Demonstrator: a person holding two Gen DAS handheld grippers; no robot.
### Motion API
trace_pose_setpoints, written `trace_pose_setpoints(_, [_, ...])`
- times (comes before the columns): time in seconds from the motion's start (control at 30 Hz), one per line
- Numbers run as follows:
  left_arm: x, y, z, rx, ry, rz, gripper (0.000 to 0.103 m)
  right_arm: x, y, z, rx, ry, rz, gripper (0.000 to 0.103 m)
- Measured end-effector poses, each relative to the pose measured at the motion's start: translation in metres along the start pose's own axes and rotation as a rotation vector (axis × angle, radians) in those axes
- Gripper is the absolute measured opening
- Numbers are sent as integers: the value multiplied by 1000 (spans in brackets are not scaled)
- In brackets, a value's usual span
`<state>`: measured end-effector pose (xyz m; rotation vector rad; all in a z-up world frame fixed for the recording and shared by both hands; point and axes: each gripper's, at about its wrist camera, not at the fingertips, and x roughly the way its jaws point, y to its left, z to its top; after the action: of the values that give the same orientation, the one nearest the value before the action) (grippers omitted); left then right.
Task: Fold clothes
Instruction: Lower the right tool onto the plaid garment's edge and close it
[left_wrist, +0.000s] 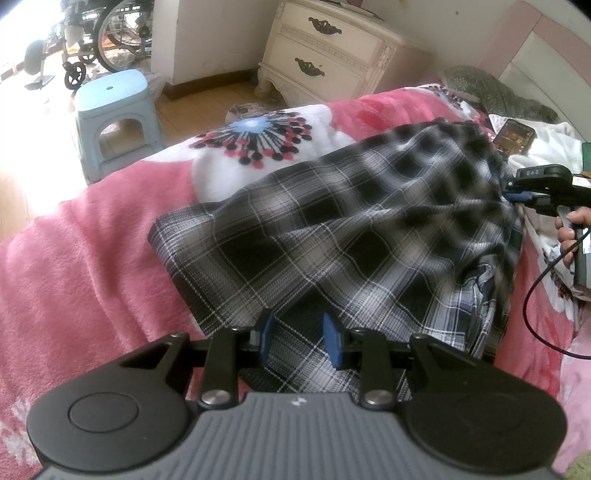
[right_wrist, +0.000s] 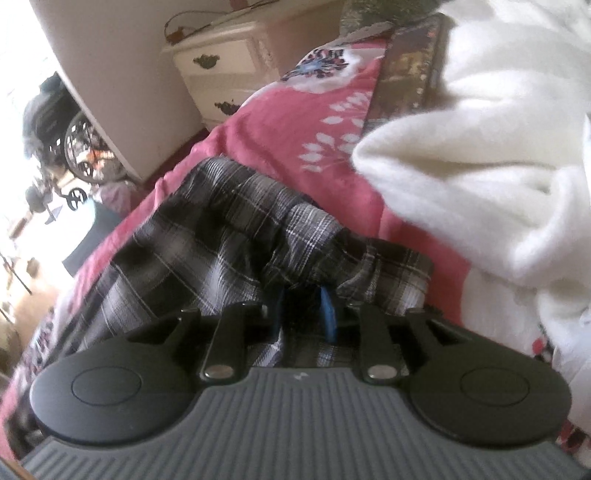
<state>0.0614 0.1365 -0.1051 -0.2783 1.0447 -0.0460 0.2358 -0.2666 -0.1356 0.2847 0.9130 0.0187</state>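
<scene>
Ahead of the left gripper (left_wrist: 295, 334) and off to its left stood a blue stool (left_wrist: 110, 107). White drawers (left_wrist: 325, 48) stood farther ahead. Neither got in the way.

Right under and ahead of that gripper lay the plaid cloth (left_wrist: 332, 221), spread on the pink blanket (left_wrist: 74, 258). The gap between its pads was narrow, with cloth in it. I could not tell if the pads pinched the cloth or just sat on it. If they only sat on it, a pull would likely leave the cloth behind, or drag one thin layer and make a crooked fold.

To the right, a phone (left_wrist: 513, 138) lay just past the far edge of the cloth. A big swing of cloth could sweep it along.

Farther right, a hand (left_wrist: 569, 236) held the right gripper (right_wrist: 303, 314). Its pads stood a little apart and did not seem to press, though bunched cloth sat between them. That lump could get folded in and leave a bump. A black wire (left_wrist: 535, 302) hung near the cloth and could snag it.

As for writing, small pale marks showed on the right gripper in the left view, too small to read. No brand could be read.
</scene>
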Motion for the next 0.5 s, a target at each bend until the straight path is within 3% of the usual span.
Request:
trace_pose_setpoints(0.23, [0, 0, 0, 2, 0, 1, 31, 1, 10, -7, -118, 18, -36, 26])
trace_pose_setpoints(0.27, [0, 0, 0, 2, 0, 1, 31, 1, 11, -8, -140, 18, -43, 22])
trace_pose_setpoints(0.3, [0, 0, 0, 3, -1, 0, 31, 1, 12, -9, -156, 11, -55, 10])
trace_pose_setpoints(0.33, [0, 0, 0, 4, -1, 0, 31, 1, 11, -9, -170, 4, -73, 7])
trace_pose_setpoints(0.5, [0, 1, 0, 5, -2, -5, 31, -16, -4, -7, -80, -64, -47, 2])
